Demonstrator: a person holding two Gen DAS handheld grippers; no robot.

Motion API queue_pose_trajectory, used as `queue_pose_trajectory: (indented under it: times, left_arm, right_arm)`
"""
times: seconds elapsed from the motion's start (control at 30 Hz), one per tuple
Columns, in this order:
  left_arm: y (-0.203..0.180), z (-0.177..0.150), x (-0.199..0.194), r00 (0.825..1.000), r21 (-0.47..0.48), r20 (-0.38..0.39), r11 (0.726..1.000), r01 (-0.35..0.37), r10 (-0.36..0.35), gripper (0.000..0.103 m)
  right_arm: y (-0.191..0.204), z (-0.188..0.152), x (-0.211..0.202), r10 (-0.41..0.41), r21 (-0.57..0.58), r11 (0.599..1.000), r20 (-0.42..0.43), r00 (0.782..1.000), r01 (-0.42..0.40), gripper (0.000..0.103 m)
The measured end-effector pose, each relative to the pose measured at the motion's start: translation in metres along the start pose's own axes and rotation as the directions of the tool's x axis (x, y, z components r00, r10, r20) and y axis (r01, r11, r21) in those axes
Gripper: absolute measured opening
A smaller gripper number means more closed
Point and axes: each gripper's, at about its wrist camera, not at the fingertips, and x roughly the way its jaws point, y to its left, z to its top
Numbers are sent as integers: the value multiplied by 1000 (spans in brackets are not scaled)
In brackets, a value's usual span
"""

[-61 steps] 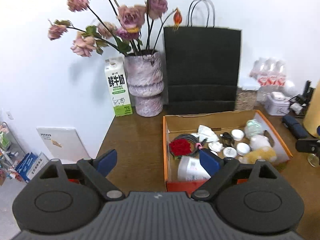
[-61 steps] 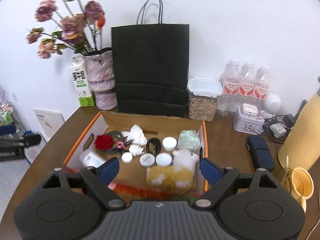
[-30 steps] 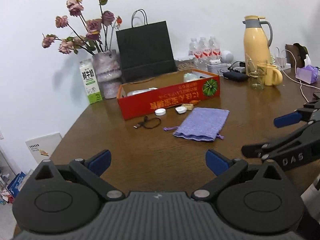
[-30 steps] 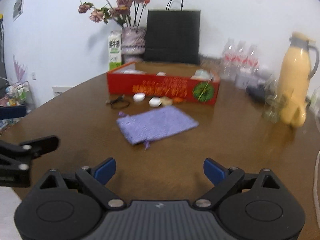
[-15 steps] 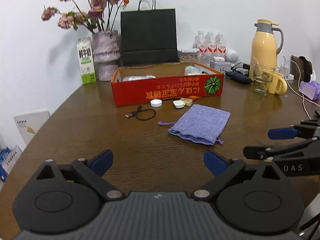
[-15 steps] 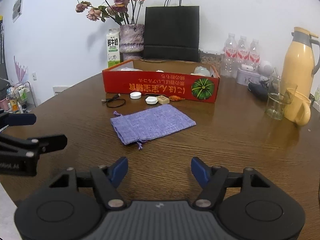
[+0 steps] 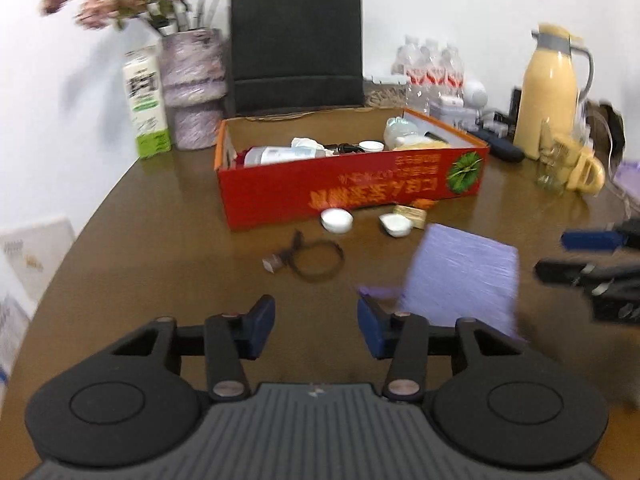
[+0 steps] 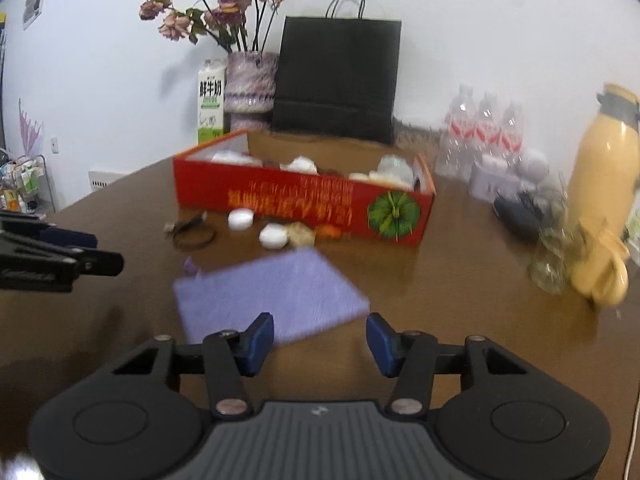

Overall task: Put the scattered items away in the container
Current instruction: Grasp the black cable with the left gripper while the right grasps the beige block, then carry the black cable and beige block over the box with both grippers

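Note:
A red cardboard box point(image 7: 352, 192) point(image 8: 304, 204) stands open on the brown table and holds several small items. In front of it lie two white lids point(image 7: 337, 220) point(image 8: 240, 219), a tan block point(image 7: 409, 213), a coiled black cable point(image 7: 308, 261) point(image 8: 193, 235) and a purple cloth pouch point(image 7: 460, 276) point(image 8: 268, 292). My left gripper point(image 7: 316, 322) is open and empty, low over the table, the pouch's cord by its right finger. My right gripper point(image 8: 320, 338) is open and empty at the pouch's near edge.
Behind the box stand a black paper bag point(image 7: 296, 44), a vase of dried flowers point(image 8: 250, 84), a milk carton point(image 7: 146, 104) and water bottles point(image 8: 484, 124). A yellow flask point(image 7: 548, 92), glass and mug point(image 7: 582, 172) stand at the right.
Both grippers have moved forward and down toward the pouch and the loose items. Both pairs of jaws have narrowed but remain open. The views are motion-blurred.

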Motion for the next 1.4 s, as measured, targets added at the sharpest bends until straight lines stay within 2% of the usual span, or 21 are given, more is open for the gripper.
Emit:
queue_pose_trajectory:
  times: [0.1, 0.13, 0.2, 0.27, 0.37, 0.47, 0.53, 0.57, 0.63, 0.73, 0.83, 0.87, 0.9, 0.93, 1.07, 1.17, 1.27, 1.4]
  left_arm:
    - [9, 19, 34, 1000, 63, -13, 998, -16, 17, 44]
    - [11, 24, 43, 1000, 76, -19, 997, -1, 2, 42]
    - [18, 31, 64, 997, 80, -57, 996, 48, -44, 31]
    - [21, 37, 83, 992, 76, -115, 995, 59, -50, 22]
    - [21, 40, 93, 993, 144, -107, 988, 55, -39, 22]
    - [19, 39, 98, 994, 197, -83, 977, 81, -66, 24]
    - [18, 39, 100, 995, 199, -71, 977, 81, -68, 22]
    - [17, 39, 100, 995, 201, -72, 976, 83, -70, 17]
    - [14, 39, 99, 995, 202, -75, 976, 76, -62, 17]
    - [11, 36, 95, 997, 172, -70, 983, 56, -44, 16]
    - [15, 34, 89, 996, 98, -64, 993, 64, -58, 16]
    - [17, 34, 86, 996, 69, -57, 995, 68, -64, 8]
    - [19, 35, 81, 998, 52, -44, 997, 57, -55, 8]
    - [21, 36, 76, 998, 34, -37, 998, 46, -45, 7]
    - [27, 36, 51, 999, -30, 22, 999, 29, -28, 7]
    - [30, 32, 32, 999, -87, 40, 996, 24, -20, 7]
    - [29, 23, 13, 998, -134, 40, 990, 48, -43, 7]
    - [22, 9, -7, 999, -172, 22, 984, 41, -38, 7]
  right_arm:
    - [-6, 21, 23, 28, -11, 1000, 12, 1000, -28, 47]
    - [-7, 28, 32, 30, -19, 999, 16, 999, -29, 45]
    - [-11, 40, 51, 34, -32, 999, 21, 999, -34, 42]
    - [-16, 51, 71, 50, -21, 999, 8, 999, -50, 40]
    - [-24, 63, 101, 88, -4, 996, -30, 996, -89, 36]
    - [-30, 69, 129, 114, 9, 994, -85, 990, -113, 31]
    - [-30, 70, 141, 126, 16, 992, -101, 987, -125, 31]
    - [-29, 71, 145, 135, 15, 991, -106, 985, -134, 31]
    - [-27, 70, 148, 154, 13, 988, -103, 983, -154, 31]
    - [-24, 70, 148, 176, 2, 984, -108, 978, -177, 31]
    - [-19, 67, 153, 200, -2, 979, -124, 972, -202, 31]
    - [-18, 67, 156, 198, -3, 980, -131, 971, -200, 31]
    - [-15, 68, 158, 187, -11, 982, -125, 974, -190, 30]
    - [-13, 69, 160, 185, -15, 982, -124, 975, -188, 21]
    - [-7, 70, 156, 182, -17, 983, -111, 977, -185, 19]
    - [-7, 71, 138, 141, -10, 990, -70, 987, -142, 19]
    - [-13, 69, 108, 127, 44, 991, -11, 992, -126, 19]
    - [-13, 53, 74, 115, 89, 989, -3, 993, -114, 19]
